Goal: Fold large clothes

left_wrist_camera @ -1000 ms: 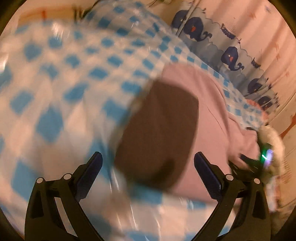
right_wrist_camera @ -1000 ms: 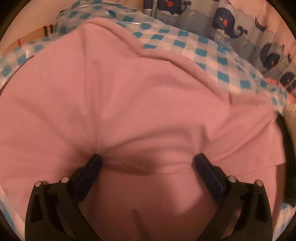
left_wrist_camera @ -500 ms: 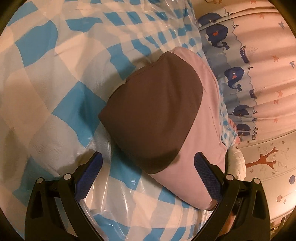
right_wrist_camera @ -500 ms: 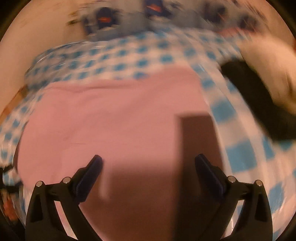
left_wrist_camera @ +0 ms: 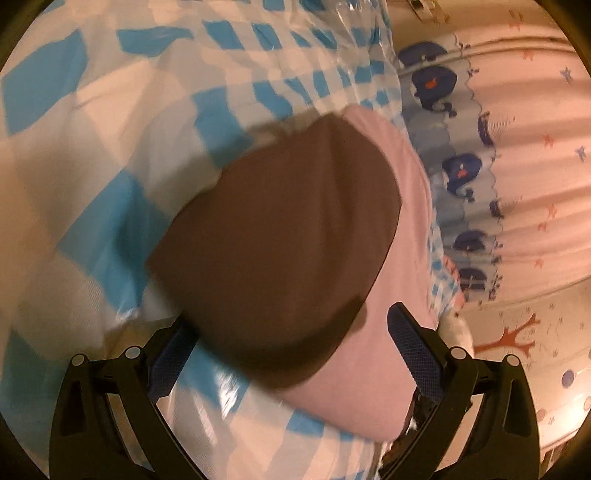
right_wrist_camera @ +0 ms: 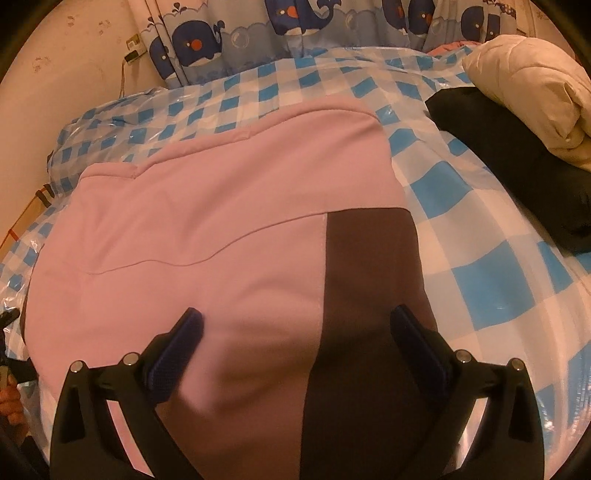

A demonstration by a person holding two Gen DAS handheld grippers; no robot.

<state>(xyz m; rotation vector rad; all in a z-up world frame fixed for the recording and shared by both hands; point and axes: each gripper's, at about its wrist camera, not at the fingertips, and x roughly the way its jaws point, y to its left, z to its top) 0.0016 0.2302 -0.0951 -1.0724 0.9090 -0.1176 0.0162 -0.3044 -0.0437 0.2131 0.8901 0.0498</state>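
A folded garment [right_wrist_camera: 221,229] of smooth pink cloth with a dark brown panel [right_wrist_camera: 369,295] lies on a bed [right_wrist_camera: 480,206] covered by a blue-and-white checked sheet under glossy clear plastic. The bundle forms a thick, rounded rectangle; a thin seam curves across the pink part, and a straight vertical seam joins pink to brown. In the left wrist view the garment [left_wrist_camera: 399,332] shows its brown panel [left_wrist_camera: 280,251] on top with pink beneath and beside it, though this picture is somewhat blurred.

The left gripper [left_wrist_camera: 291,343] hangs over the near edge of the bundle with its jaws spread wide, holding nothing. The right gripper [right_wrist_camera: 295,339] sits low over the garment, jaws also spread wide, one finger over the pink cloth and the other over the brown; whether the tips touch the cloth cannot be told.

Toward the bed's far right corner lie a black cloth [right_wrist_camera: 517,162] and, touching it, a puffy cream quilt [right_wrist_camera: 532,81]. A curtain [right_wrist_camera: 303,22] printed with dark blue whales hangs along the far edge of the bed. Bare checked sheet lies open to the right of the garment and along the far edge; the left edge meets a plain wall [right_wrist_camera: 74,66].
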